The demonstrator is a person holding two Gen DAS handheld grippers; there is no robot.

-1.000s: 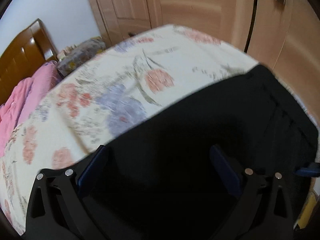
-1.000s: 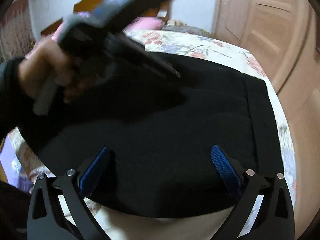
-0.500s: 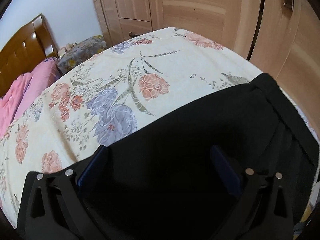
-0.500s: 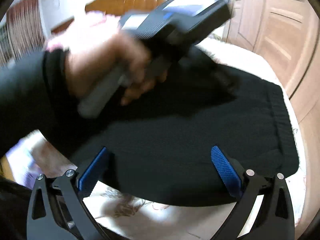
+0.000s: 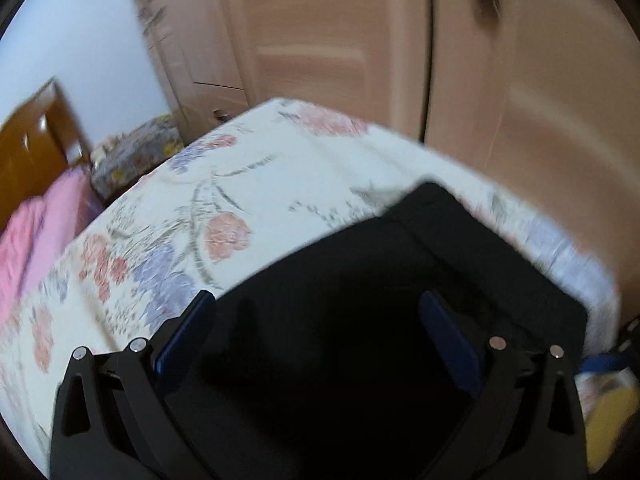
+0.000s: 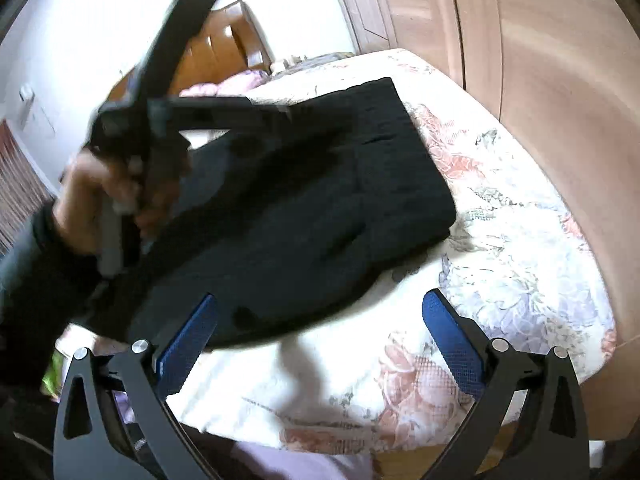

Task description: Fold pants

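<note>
Pants [image 6: 304, 208], black, folded into a thick rectangular bundle, lie on the floral bedspread [image 6: 500, 248] across the middle of the right wrist frame, long axis running from lower left to upper centre. Far short edge squared off near top centre; right long edge straight, with a seam or band running parallel just inside it; near edge rounded and thick, curving across the lower centre. Bare bedspread shows to the right of the bundle out to the mattress edge at right, and a wide strip of it lies below the bundle toward the bottom of the frame. Wardrobe doors [image 6: 540, 60] fill the upper right, close beyond the mattress edge. Wooden headboard [image 6: 228, 48] and pink bedding [image 5: 36, 240] sit in the upper left of both views. In the left wrist view, blurred, the pants [image 5: 360, 320] fill the lower centre, their far corner pointing up right of centre, open bedspread [image 5: 240, 184] to the left and above. Person's hand [image 6: 100, 200], dark sleeve, at left of the right wrist frame grips the left gripper's handle above the pants. Left gripper [image 5: 320, 332]: fingers spread wide over the fabric, nothing between them. Right gripper [image 6: 320, 334]: fingers spread wide, empty, at the near edge of the bundle, left pad [image 6: 188, 336] over black cloth, right pad [image 6: 452, 340] over bare bedspread.
</note>
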